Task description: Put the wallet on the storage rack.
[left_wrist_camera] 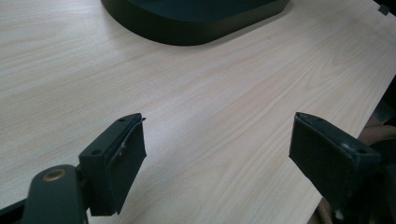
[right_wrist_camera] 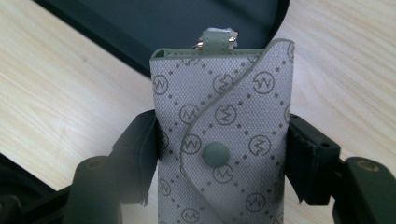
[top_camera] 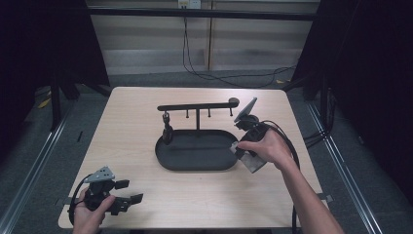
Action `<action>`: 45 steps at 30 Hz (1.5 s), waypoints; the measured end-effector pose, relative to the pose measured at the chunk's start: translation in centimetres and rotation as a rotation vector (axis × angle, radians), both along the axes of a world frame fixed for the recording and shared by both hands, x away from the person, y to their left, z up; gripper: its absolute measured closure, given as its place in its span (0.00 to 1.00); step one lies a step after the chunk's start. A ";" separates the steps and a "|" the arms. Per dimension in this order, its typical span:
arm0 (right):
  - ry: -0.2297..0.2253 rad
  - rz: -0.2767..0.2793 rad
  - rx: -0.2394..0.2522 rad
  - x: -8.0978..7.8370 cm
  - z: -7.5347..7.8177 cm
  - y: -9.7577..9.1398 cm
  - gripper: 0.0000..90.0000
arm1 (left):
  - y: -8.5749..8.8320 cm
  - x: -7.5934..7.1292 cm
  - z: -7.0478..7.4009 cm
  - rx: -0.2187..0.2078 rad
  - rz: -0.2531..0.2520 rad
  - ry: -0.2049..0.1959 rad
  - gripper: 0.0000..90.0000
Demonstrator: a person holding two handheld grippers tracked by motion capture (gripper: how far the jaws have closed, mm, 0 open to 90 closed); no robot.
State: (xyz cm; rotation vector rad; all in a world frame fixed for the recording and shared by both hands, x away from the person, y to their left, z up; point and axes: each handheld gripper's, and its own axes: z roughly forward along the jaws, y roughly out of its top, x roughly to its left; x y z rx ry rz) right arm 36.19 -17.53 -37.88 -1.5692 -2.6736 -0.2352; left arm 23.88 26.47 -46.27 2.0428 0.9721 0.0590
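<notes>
my right gripper (right_wrist_camera: pixel 219 158) has its jaws clamped on a small grey fabric key pouch (right_wrist_camera: pixel 224 135), printed with a dotted diamond pattern and round monograms, its flap closed by a grey-green snap button. the jaws press on its two long side edges, about level with the snap. in the high view i hold the pouch (top_camera: pixel 249 159) just above the light wooden table (top_camera: pixel 136 122), at the right end of the black oval tray (top_camera: pixel 195 158) of a stand whose black horizontal bar (top_camera: pixel 195 106) carries short hooks. a small green tab with metal studs (right_wrist_camera: pixel 218 38) sticks out of the pouch's top, pointing towards the tray.

i judge the pouch light and soft: coated fabric that will flex and bow if squeezed hard, though its folded layers give it some body. the surface looks lightly textured, so it should not slip easily. taking it across the sides near the snap, as now, looks sound; the top tab is the part to leave free, since that is probably what would catch on a hook.

my left gripper (top_camera: pixel 127 191) rests at the near left corner of the table, jaws wide apart with nothing between them, pointing across bare wood towards the tray (left_wrist_camera: pixel 196 23).
</notes>
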 end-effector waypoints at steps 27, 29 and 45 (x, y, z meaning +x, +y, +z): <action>-0.050 -0.263 0.258 2.9 -1.8 -1.2 0.38 | 0.1 0.0 0.0 -0.005 0.000 0.002 0.19; -0.055 -0.289 0.285 3.0 -2.1 -1.5 0.38 | 0.0 0.0 0.0 -0.003 0.003 0.001 0.19; -0.062 -0.379 0.396 3.9 -5.1 -1.0 0.38 | 0.0 0.0 0.0 0.003 -0.001 0.001 0.19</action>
